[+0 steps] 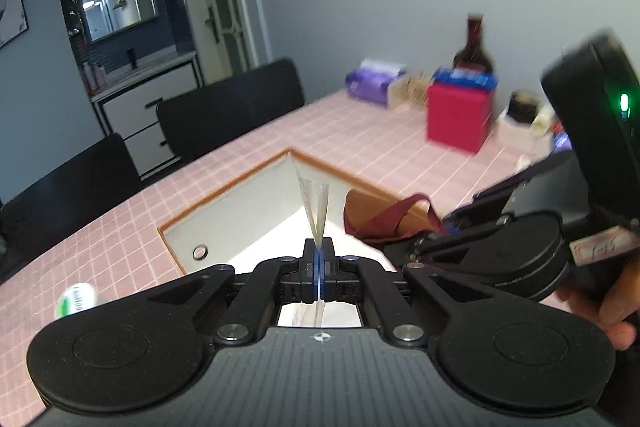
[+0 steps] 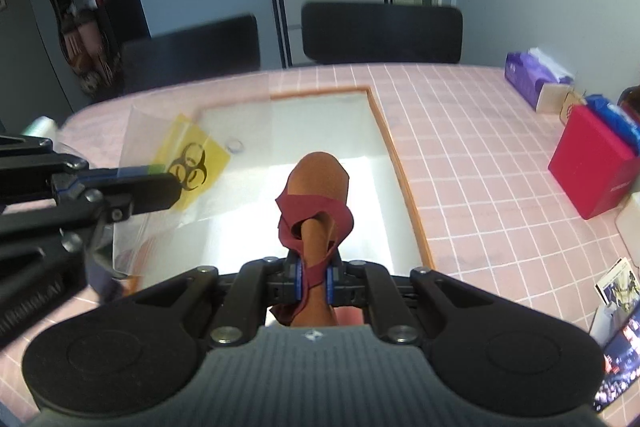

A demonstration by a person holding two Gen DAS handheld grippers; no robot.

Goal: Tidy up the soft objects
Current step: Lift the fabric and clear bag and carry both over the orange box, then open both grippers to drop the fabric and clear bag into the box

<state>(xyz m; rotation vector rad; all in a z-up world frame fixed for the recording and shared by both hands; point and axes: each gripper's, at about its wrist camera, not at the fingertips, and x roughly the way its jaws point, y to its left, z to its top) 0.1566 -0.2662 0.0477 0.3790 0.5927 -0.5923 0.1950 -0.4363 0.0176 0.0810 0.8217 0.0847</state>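
Item: clear biohazard bag (image 2: pixel 188 167), left of frame, pinched by my fully closed left tongs (image 1: pixel 319 263) to hold it ready; brown-and-maroon soft piece (image 2: pixel 316 203), centre above the worktop (image 2: pixel 480 163), clamped in my right tongs (image 2: pixel 313 277) for bagging, I judge.

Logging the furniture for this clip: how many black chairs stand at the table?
2. One chair stands at the far edge opposite the white mat; the other chair stands to its left. More may be hidden out of frame.

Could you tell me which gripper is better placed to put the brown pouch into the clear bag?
Right, probably. The right gripper is shut on the brown pouch, while the left gripper is shut on the clear biohazard bag beside it, over the white tray.
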